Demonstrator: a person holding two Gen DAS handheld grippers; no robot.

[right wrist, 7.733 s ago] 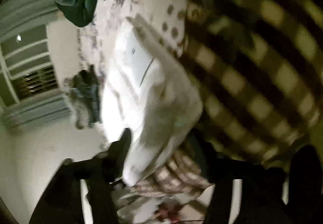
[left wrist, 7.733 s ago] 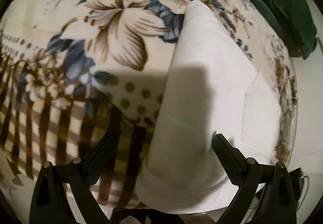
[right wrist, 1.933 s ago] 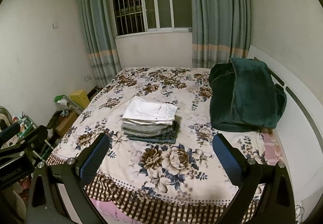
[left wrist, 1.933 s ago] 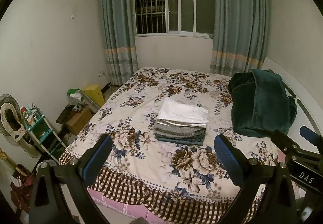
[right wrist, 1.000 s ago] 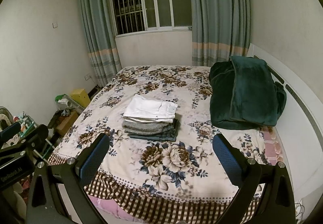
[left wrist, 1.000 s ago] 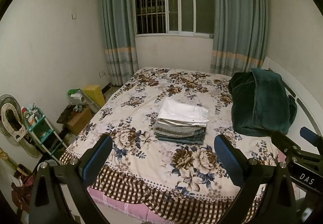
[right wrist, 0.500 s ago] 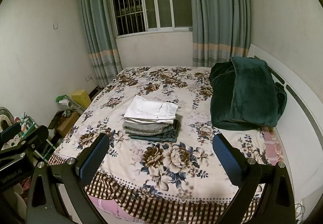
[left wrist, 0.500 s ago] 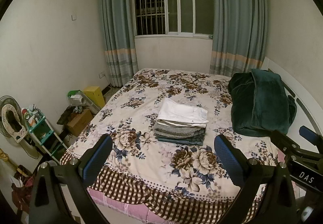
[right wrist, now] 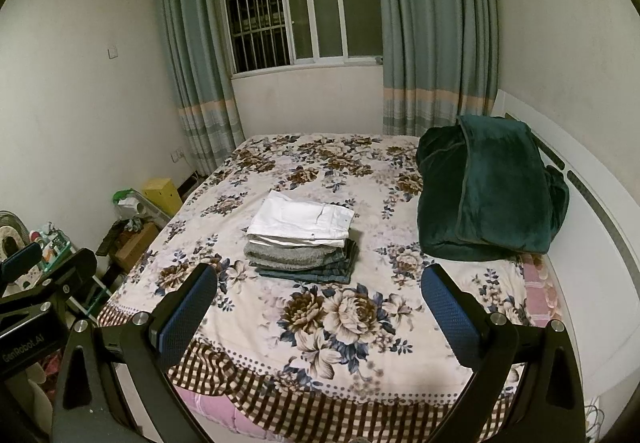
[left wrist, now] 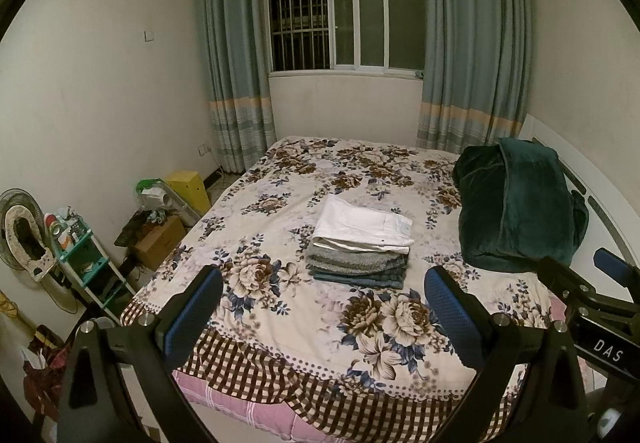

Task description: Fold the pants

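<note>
Folded white pants lie on top of a stack of folded grey and blue clothes in the middle of the floral bed. The white pants and the stack also show in the right wrist view, on the same bed. My left gripper is open and empty, held back from the bed's foot. My right gripper is open and empty, also well short of the stack. Part of the right gripper shows at the right edge of the left wrist view.
A dark green blanket is heaped at the right of the bed by the white headboard. Boxes and clutter, a small shelf and a fan stand on the floor at left. A curtained window is behind.
Long ago both grippers were right over the white pants on the bed. Over the last two seconds both hold still, far back, with the folded stack unchanged.
</note>
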